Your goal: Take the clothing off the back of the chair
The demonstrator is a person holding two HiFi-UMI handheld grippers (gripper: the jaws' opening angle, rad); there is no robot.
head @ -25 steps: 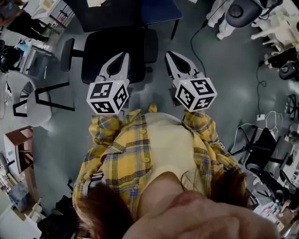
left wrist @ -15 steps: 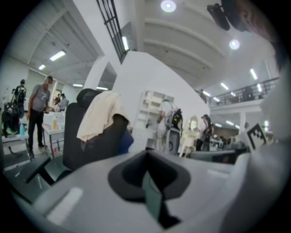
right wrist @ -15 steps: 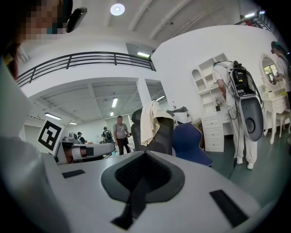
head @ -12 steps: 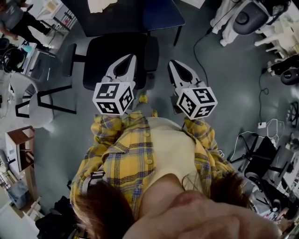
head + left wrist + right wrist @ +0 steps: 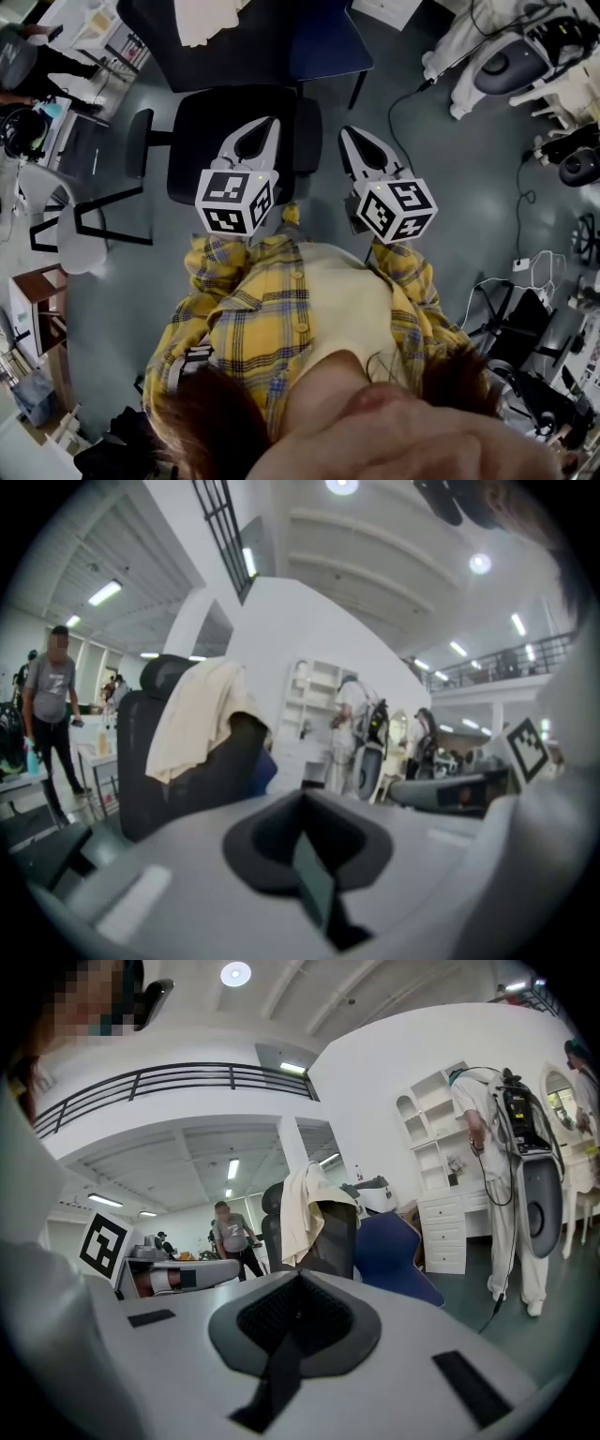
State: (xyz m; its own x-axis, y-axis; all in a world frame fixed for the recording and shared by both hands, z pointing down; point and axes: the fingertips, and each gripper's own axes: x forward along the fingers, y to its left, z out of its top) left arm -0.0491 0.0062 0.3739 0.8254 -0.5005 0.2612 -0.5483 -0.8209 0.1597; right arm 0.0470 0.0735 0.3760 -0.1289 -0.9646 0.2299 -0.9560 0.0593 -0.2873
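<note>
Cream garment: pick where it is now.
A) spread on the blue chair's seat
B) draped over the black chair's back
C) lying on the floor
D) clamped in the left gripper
B: in the left gripper view the cream garment hangs over the top of the black chair, off the floor and with no gripper on it.
</note>
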